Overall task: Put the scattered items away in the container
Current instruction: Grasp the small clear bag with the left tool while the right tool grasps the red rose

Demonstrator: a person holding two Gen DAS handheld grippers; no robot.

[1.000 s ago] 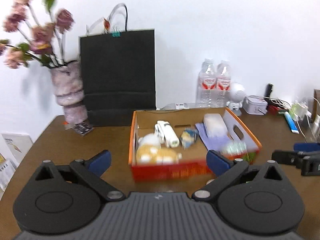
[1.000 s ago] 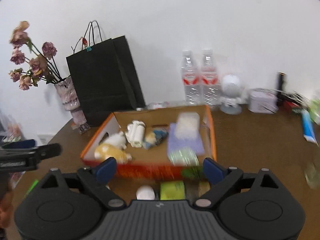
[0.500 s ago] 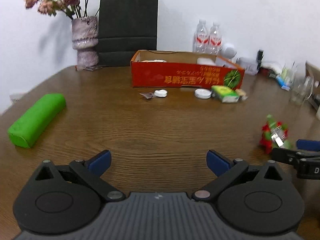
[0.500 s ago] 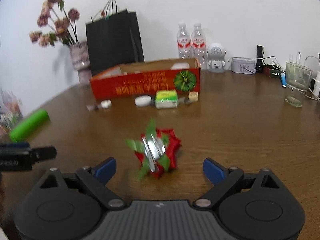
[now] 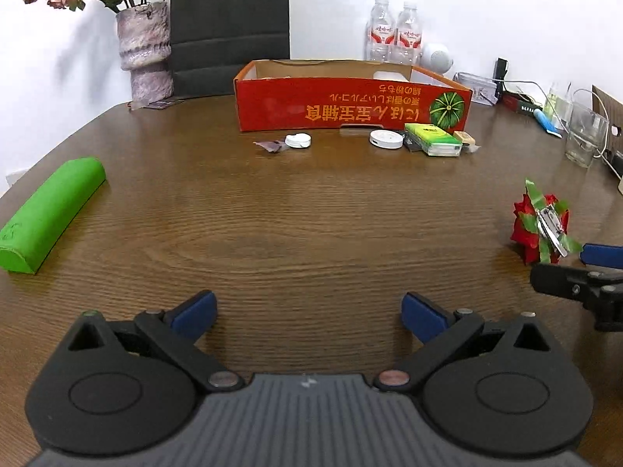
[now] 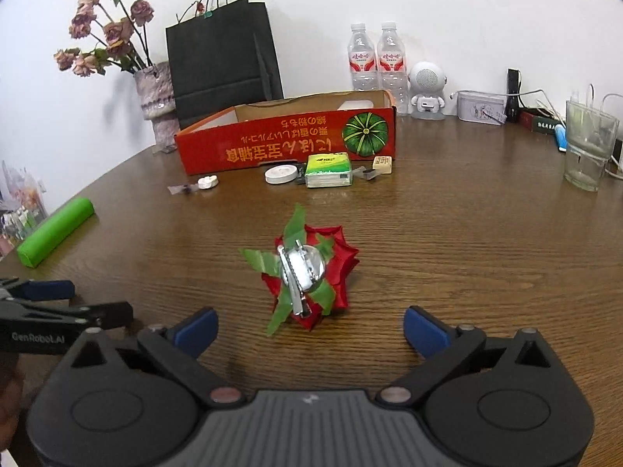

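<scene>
The right gripper (image 6: pixel 309 329) had its jaws spread wide and held nothing. The red fabric rose hair clip (image 6: pixel 309 272) lay on the desk (image 6: pixel 447 241) just ahead of them, centred between the two blue pads (image 6: pixel 196 329), metal clip side up, touching neither. The left gripper (image 5: pixel 307 313) was likewise wide open and empty above bare desk, with the rose well off to its right, beside the tip of the right gripper.

Farther out, the red cardboard box (image 6: pixel 288 142) stood toward the back of the desk. In front of it lay a white round case (image 6: pixel 281 174), a green tissue pack (image 6: pixel 328 171), a small eraser (image 6: pixel 382 165) and a small white cap (image 6: pixel 208 182). A green roll (image 6: pixel 56 231) lay far left. A glass (image 6: pixel 590 150) stood far right.
</scene>
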